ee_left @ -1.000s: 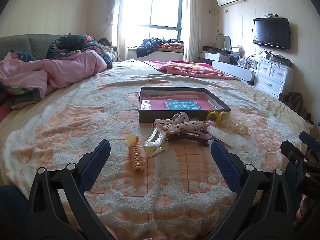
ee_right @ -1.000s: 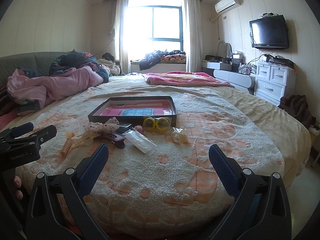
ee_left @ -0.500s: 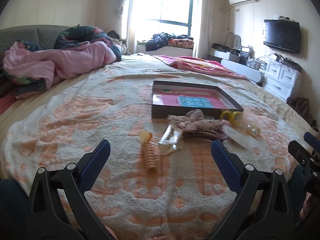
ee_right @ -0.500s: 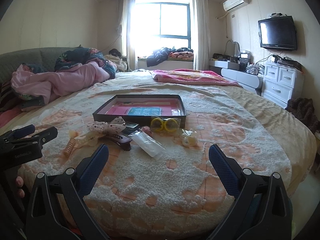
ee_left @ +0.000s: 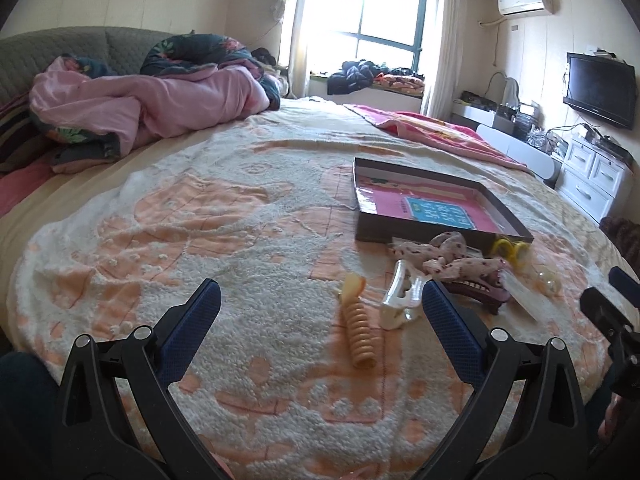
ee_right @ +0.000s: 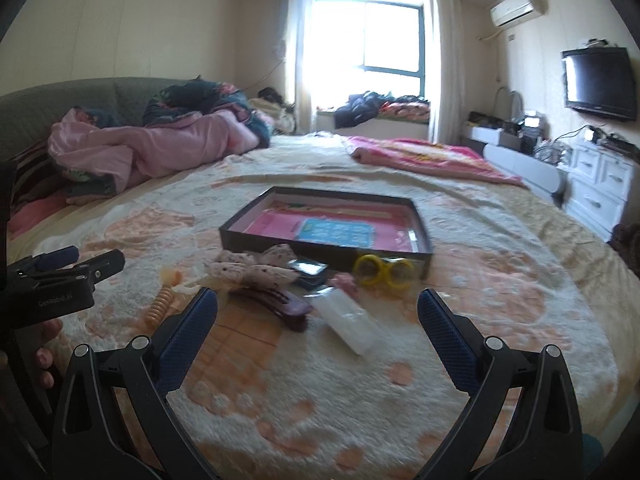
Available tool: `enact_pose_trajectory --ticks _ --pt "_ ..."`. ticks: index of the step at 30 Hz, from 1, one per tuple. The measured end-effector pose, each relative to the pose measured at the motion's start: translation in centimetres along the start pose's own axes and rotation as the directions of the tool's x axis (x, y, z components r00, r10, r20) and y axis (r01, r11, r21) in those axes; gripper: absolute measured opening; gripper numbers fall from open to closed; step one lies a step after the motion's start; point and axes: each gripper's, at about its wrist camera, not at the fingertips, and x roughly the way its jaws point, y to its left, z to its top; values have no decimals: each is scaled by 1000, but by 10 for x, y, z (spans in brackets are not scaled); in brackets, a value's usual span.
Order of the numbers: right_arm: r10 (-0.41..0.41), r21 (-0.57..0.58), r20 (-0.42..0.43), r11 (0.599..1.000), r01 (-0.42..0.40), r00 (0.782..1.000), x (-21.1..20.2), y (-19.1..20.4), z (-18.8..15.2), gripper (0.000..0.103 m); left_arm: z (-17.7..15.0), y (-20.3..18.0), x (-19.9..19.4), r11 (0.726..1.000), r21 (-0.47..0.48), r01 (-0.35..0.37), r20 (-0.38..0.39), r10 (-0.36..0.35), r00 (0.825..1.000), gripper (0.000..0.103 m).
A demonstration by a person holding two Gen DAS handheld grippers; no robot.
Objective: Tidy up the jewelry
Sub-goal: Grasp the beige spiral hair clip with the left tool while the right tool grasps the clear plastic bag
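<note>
both grippers have swung left since a second ago. left gripper (ee_left: 320,312) and right gripper (ee_right: 318,312) hang spread, empty, above the blanket (ee_left: 224,240). hair clips (ee_left: 404,294) lie before the tray (ee_right: 320,206); only the right view shows a hand (ee_right: 42,360).

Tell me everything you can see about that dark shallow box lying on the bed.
The box is a shallow rectangular tray with low dark walls, open on top, no lid in sight. It looks like stiff card. Its floor is glossy pink with a blue printed panel near the middle; nothing else shows inside. It lies flat on the fluffy cream and orange bedspread. Hair accessories crowd its near wall: a spotted fabric bow and a pair of yellow rings sit right against it. Neither gripper touches it.
</note>
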Motion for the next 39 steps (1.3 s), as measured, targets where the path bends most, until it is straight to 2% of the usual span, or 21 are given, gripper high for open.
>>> enact_pose_trajectory --ticks 7,17,21,24,29,33,36,39 --pt "59 -13 -87 998 -60 995 40 8 1 97 2 7 29 999 -32 3 -65 -5 998 92" --pt "39 -19 -154 999 -42 987 79 -12 -2 97 0 -2 85 997 -25 78 -209 -81 975 92" --pt "19 -2 -182 1000 -20 983 88 -27 -5 97 -2 -7 94 993 -8 121 -231 -120 966 92" --pt "9 -2 -200 1000 -10 980 94 -37 -8 97 -5 -7 94 986 -13 169 -241 -167 956 88" --pt "5 -5 -227 1000 -6 974 103 -46 -10 96 -10 -12 87 978 15 208 -260 -197 945 83" --pt "22 -10 -231 1000 -25 973 107 -50 -8 85 -17 -14 82 972 31 233 -277 -215 936 80" --pt "43 4 -243 999 -43 969 109 -54 -8 74 -18 -12 80 967 22 255 -286 -238 928 73" --pt "57 -7 -264 998 -61 963 109 -52 -10 69 -18 -11 79 958 12 288 -289 -272 918 58"
